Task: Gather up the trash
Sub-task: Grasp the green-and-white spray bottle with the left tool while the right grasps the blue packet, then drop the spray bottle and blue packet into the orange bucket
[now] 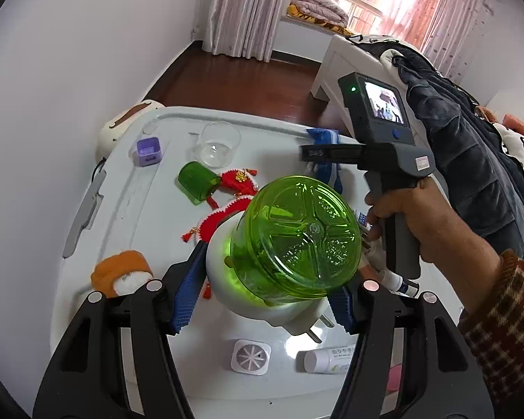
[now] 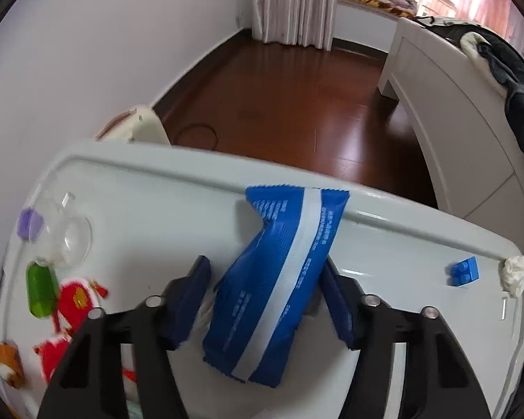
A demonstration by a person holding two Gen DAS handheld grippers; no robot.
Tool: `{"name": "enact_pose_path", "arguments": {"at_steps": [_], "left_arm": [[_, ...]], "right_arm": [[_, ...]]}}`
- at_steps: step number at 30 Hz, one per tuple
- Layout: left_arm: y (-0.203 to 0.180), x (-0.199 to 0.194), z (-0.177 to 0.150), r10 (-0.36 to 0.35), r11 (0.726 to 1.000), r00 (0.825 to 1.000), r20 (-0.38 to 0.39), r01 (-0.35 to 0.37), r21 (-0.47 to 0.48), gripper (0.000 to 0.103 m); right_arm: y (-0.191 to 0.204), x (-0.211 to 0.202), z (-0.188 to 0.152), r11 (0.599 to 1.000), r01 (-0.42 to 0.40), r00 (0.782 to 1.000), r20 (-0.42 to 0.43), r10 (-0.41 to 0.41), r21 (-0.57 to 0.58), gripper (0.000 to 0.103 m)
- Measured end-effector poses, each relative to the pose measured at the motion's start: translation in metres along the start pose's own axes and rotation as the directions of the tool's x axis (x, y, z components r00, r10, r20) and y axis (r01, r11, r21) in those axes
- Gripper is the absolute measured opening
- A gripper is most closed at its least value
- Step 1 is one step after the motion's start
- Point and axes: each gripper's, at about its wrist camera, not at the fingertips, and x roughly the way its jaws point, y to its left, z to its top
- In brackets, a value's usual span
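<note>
We see the left gripper [image 1: 265, 296] clamped on a green-domed plug-in device [image 1: 290, 244], dome tilted up-right. The right gripper [image 2: 262, 300] stands apart around a blue wrapper [image 2: 276, 279], long axis running away toward the white table's [image 2: 157, 192] far rim.

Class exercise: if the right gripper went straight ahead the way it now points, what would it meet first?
The blue wrapper already lies between the right gripper fingers, so it comes first; the right finger seems to touch it. Beyond it is the raised rim of the white table, then open floor. Depth is hard to judge here.
</note>
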Motion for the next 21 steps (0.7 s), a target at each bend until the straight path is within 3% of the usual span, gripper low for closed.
{"name": "enact_pose_path", "arguments": {"at_steps": [3,13,16,21], "left_arm": [[0.003,-0.002,0.001,-0.007,1.000,1.000,0.001,0.007,-0.010,0.061],[-0.015,-0.017,-0.003,-0.037,0.999,0.999,0.023,0.037,0.028,0.061],[-0.024,-0.031,-0.009,-0.054,0.997,0.998,0.039,0.052,0.054,0.061],[-0.052,-0.068,-0.041,-0.098,0.987,0.993,0.059,0.089,0.135,0.061]], "right_arm": [[-0.004,-0.010,-0.007,1.000,-0.019,1.000,0.003,0.019,0.003,0.034],[-0.018,-0.103,-0.055,0.996,-0.090,0.988,0.129,0.086,0.026,0.033],[-0.021,-0.150,-0.089,0.994,-0.113,0.980,0.165,0.110,0.007,0.033],[-0.027,-0.230,-0.197,0.986,-0.166,0.969,0.181,0.169,-0.036,0.033]]}}
